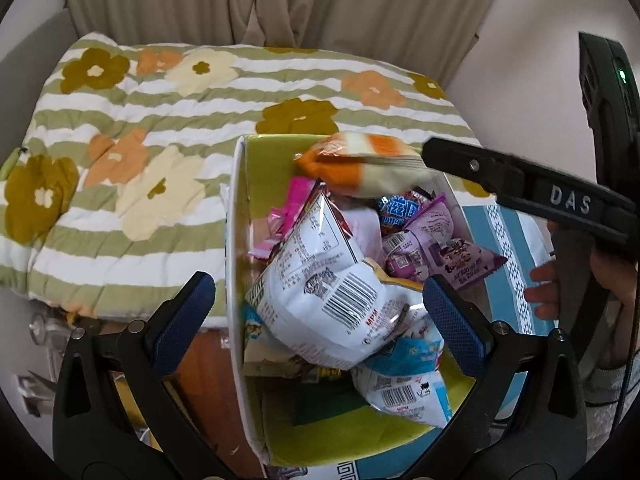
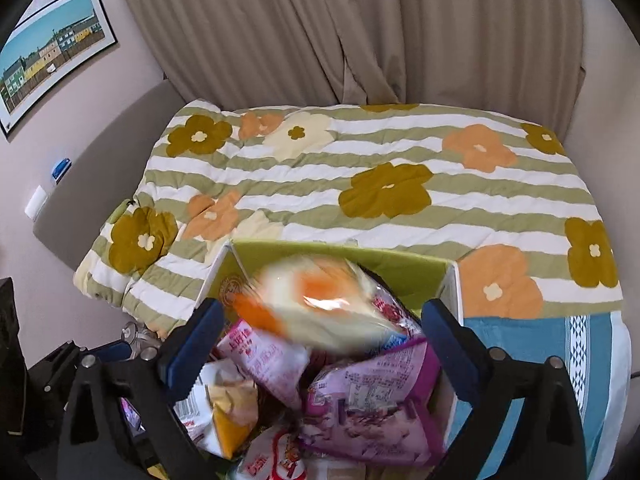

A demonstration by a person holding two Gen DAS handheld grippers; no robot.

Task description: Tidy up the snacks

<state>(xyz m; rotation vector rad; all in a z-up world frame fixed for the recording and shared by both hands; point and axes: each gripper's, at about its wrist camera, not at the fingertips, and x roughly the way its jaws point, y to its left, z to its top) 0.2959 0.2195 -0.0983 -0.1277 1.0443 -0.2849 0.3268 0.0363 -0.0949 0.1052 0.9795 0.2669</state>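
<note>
A white box with a green inside stands at the bed's edge, full of snack bags. A big white bag with a barcode lies on top, purple bags beside it. My left gripper is open above the box, empty. An orange and cream bag is in the air over the box's far end, just off my right gripper's tip. In the right wrist view that bag is blurred, between the wide-apart fingers of my right gripper, not clamped. The box's far wall and purple bags lie below.
The box rests on a bed with a green-striped flower quilt and a blue patterned cloth to its right. Beige curtains hang behind. A framed picture is on the left wall. Wooden furniture stands below the box.
</note>
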